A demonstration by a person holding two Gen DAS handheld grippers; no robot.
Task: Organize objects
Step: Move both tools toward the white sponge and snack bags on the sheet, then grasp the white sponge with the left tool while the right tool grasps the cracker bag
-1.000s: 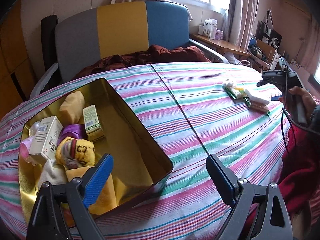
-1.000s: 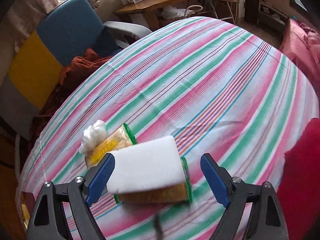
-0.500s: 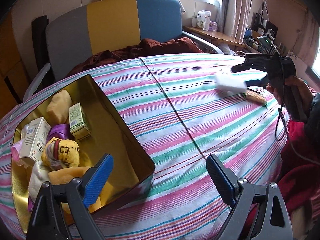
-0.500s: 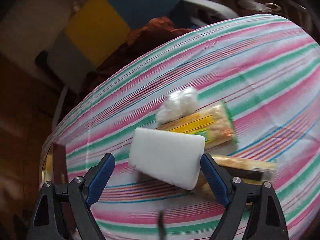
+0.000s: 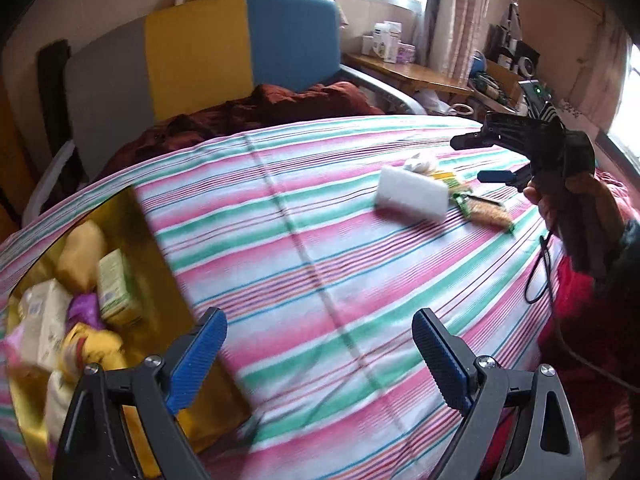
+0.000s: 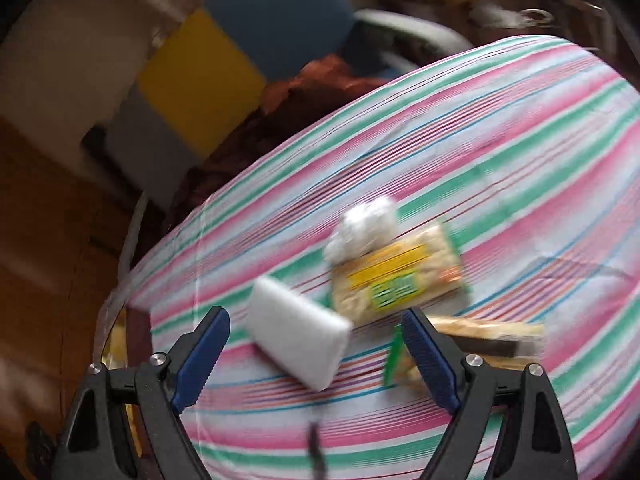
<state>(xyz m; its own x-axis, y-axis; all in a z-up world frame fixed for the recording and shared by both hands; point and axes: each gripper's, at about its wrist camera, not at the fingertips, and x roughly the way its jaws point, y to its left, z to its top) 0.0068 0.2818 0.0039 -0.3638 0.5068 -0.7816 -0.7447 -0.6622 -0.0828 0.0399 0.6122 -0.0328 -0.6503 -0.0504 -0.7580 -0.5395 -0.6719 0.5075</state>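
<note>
A white foam block point(image 6: 298, 340) lies tilted on the striped cloth between the wide fingers of my right gripper point(image 6: 314, 336), and neither pad touches it. Beyond it lie a yellow-green snack packet point(image 6: 400, 280), a second packet point(image 6: 480, 340) and a white wad point(image 6: 366, 224). In the left wrist view the block point(image 5: 412, 196) sits just left of the right gripper point(image 5: 468, 160), which a hand holds. My left gripper point(image 5: 320, 356) hangs open and empty over the cloth, beside the gold tin point(image 5: 152, 248) that holds a green box point(image 5: 118, 284) and several other items.
A chair with a grey, yellow and blue back point(image 5: 240, 52) stands behind the table, with a dark red garment point(image 5: 272, 108) on its seat. A wooden side table point(image 5: 404, 68) carries boxes. Red clothing point(image 5: 580, 320) and a black cable point(image 5: 540, 280) are at the right.
The white block has come off the snack packets and shifted left, toward the tin. The right gripper swung left with it. The left gripper drifted right, away from the tin.
</note>
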